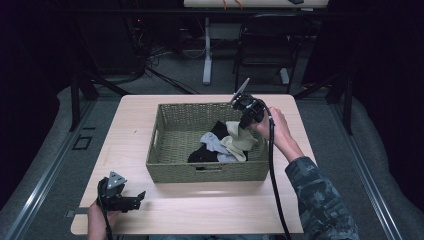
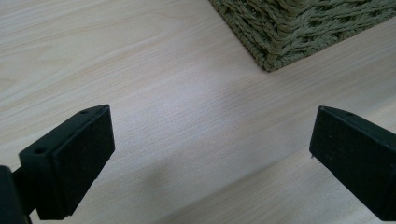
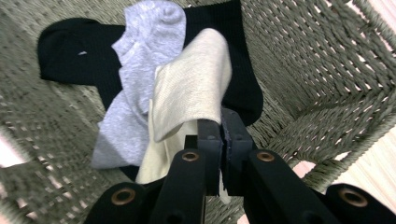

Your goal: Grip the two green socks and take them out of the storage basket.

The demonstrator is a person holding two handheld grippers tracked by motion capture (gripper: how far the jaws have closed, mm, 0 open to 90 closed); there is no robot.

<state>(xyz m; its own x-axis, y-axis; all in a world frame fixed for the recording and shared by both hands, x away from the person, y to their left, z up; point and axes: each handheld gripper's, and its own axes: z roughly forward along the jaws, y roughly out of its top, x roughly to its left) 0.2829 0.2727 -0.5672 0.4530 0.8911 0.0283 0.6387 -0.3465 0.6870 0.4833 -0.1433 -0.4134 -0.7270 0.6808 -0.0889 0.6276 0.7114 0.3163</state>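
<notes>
A dim room with grey carpet floor [image 1: 175, 80]. Beyond the right tool stand a black chair [image 1: 265, 45] and a white desk leg [image 1: 207, 50]. Dark curtains [image 1: 380, 60] hang at both sides.

Past the far edge of your pale wooden table [image 1: 130, 130], on the grey floor [image 1: 165, 75], you have a dark chair [image 1: 265, 45] toward the right, a white table leg [image 1: 207, 50] beside it, and tangled cables [image 1: 145, 55] left.

- Left gripper [image 1: 134, 198] is held low by the left hand [image 1: 100, 216], lying roughly level, its fingers [image 2: 74, 163] spread wide apart.
- Right gripper [image 1: 242, 125] points steeply down from the right hand [image 1: 278, 129], fingers [image 3: 209, 144] pressed together, apparently pinching cloth.
- Right forearm reaches forward in a patterned sleeve [image 1: 320, 195].
</notes>
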